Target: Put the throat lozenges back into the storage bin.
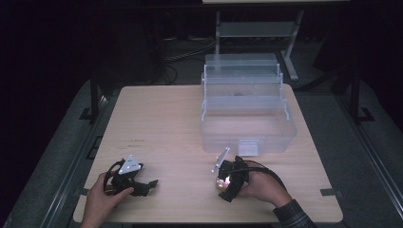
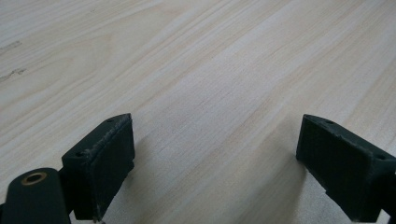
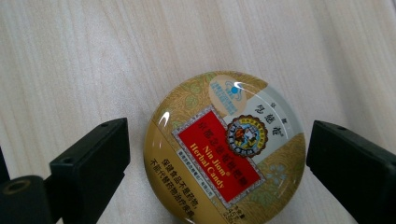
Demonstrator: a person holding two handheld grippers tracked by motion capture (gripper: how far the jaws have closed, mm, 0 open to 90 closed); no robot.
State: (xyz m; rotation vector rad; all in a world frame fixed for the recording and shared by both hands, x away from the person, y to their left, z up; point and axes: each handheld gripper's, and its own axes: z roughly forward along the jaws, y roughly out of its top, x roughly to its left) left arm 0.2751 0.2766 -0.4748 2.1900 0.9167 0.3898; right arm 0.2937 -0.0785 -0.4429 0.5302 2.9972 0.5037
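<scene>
Straddling "Nin Jiom Herbal Candy" tin [image 3: 224, 151] (gold): right tool [image 3: 217, 158].

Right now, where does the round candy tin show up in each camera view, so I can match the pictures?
High view: the candy tin lies near the table's front edge, right of centre, under the right gripper.
Left gripper view: not in it; open jaws over bare wood.
Right gripper view: the tin sits low and centre between the open jaws, untouched.
Shared landmark: the pale wood-grain table.
</scene>
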